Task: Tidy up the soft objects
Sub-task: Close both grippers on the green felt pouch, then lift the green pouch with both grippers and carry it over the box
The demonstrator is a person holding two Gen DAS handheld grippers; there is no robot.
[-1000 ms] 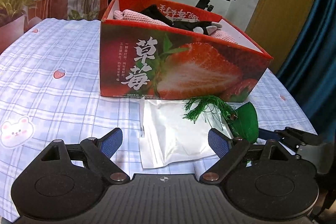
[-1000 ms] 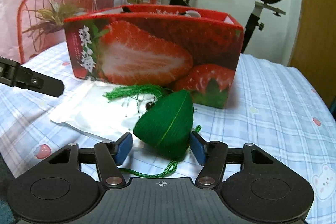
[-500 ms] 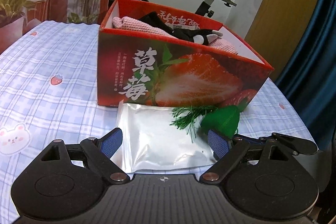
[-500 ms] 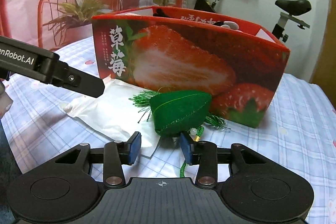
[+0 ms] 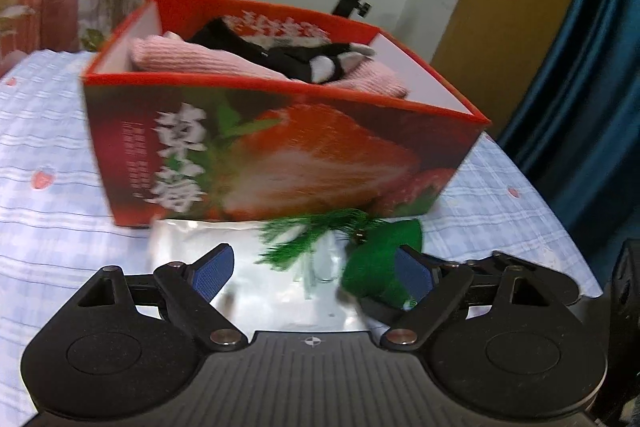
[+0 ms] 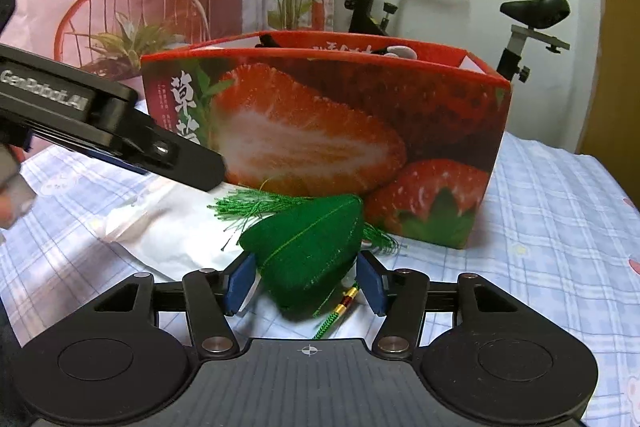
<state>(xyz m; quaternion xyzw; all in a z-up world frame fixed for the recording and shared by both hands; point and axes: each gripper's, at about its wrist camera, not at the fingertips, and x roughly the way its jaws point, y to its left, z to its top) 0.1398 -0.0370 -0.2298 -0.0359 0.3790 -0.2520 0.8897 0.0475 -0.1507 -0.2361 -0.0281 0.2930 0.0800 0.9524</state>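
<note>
Right tongs [image 6: 306, 281] clamp green pouch [image 6: 304, 251] beside box [image 6: 440, 131].

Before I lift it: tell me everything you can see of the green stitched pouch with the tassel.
The green stitched fabric pouch is plump and wedge-shaped, with a lighter seam across it, a green tassel behind and a green cord with a gold-red bead below. It sits between the right claw pads, partly over the white plastic packet, before the red strawberry box.

My count: two claws, five soft things, one box.

I count one red strawberry box [image 5: 280, 155], one white pouch [image 6: 160, 227], one green tasselled sachet [image 6: 308, 247], two pink knits [image 5: 192, 61] and one black-and-white item [image 5: 304, 61], plus my left claw [image 5: 316, 271] and right claw [image 6: 306, 281].
</note>
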